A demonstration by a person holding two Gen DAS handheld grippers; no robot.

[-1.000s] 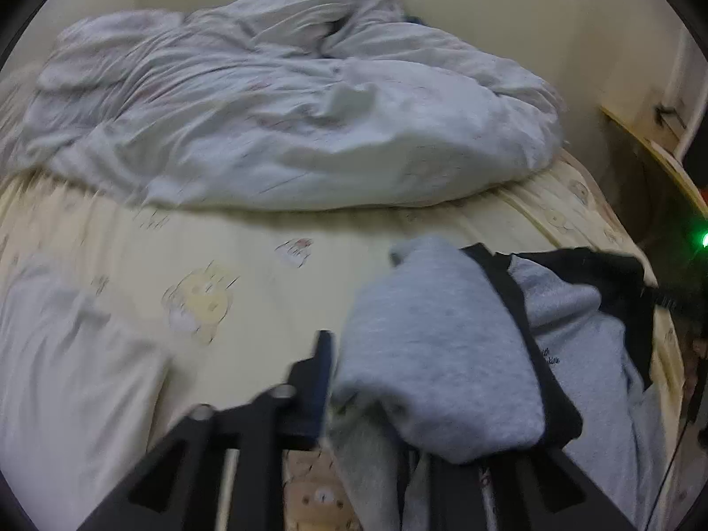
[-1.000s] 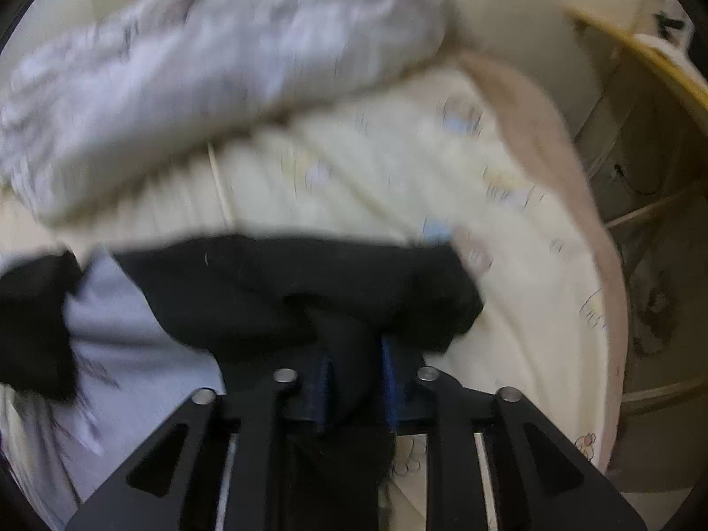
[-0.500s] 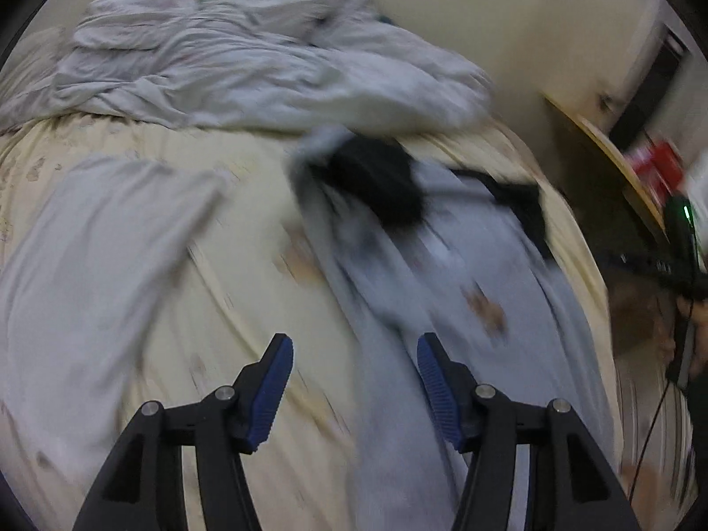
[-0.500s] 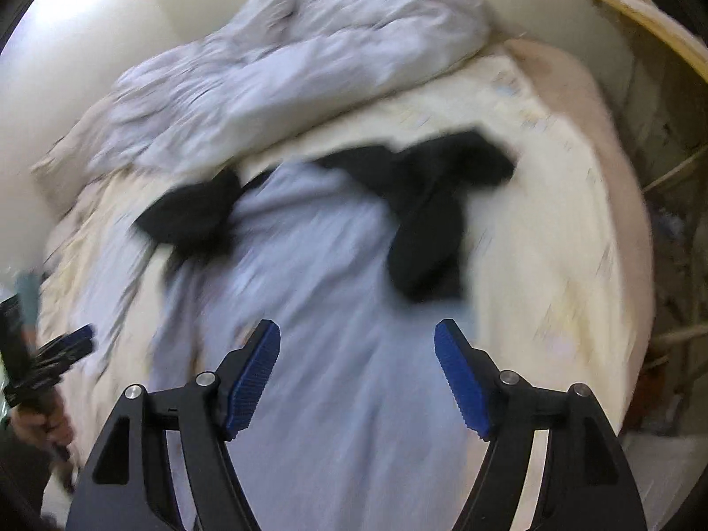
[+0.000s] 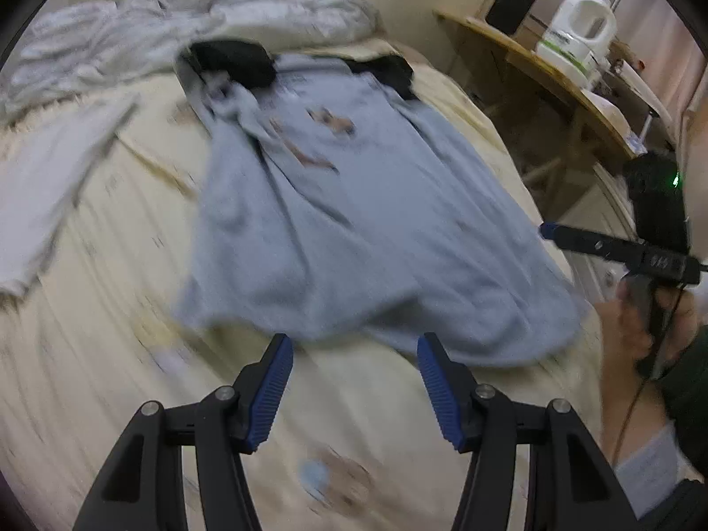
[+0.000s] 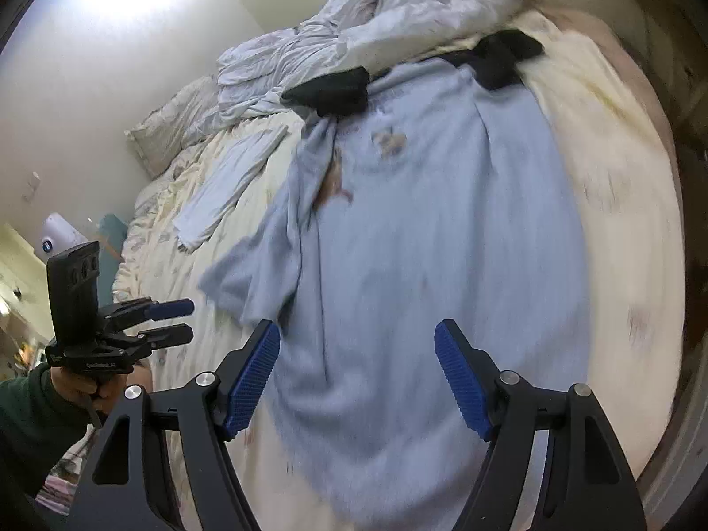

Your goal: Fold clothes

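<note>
- Shirt (image 5: pixel 354 203), pale blue-grey with black sleeves, lies spread on the bed (image 5: pixel 110 309), its hem toward both cameras and its collar toward the duvet (image 5: pixel 177 13).
- Print on its chest (image 5: pixel 329 121) is brownish; motion blur makes it hard to read in either view.
- Left side of the shirt is rumpled into folds; the right wrist view shows this bunching (image 6: pixel 283 239) more plainly, while the rest lies fairly flat.
- Black sleeves sit at the far end: one (image 6: pixel 332 88) bunched by the duvet, the other (image 6: pixel 504 57) nearer the bed's right edge.
- Left gripper (image 5: pixel 354 380) hovers just short of the hem, jaws spread wide, nothing between the blue pads (image 5: pixel 272 391).
- Right gripper (image 6: pixel 356 371) is over the shirt's near end, likewise wide apart and empty-handed.
- Each view catches the other tool: the left wrist view shows the right gripper from the side at the bed's right edge with a hand (image 5: pixel 641 323) on its grip; the right wrist view shows the left gripper (image 6: pixel 170 321) at far left, fingers parted.
- Only the left wrist view shows the wooden table (image 5: pixel 531 66) with a white jug (image 5: pixel 579 31).
- Only the right wrist view shows a pillow (image 6: pixel 168 128) by the wall; a light cloth (image 6: pixel 230 181) lies on the sheet left of the shirt, seen in both.
</note>
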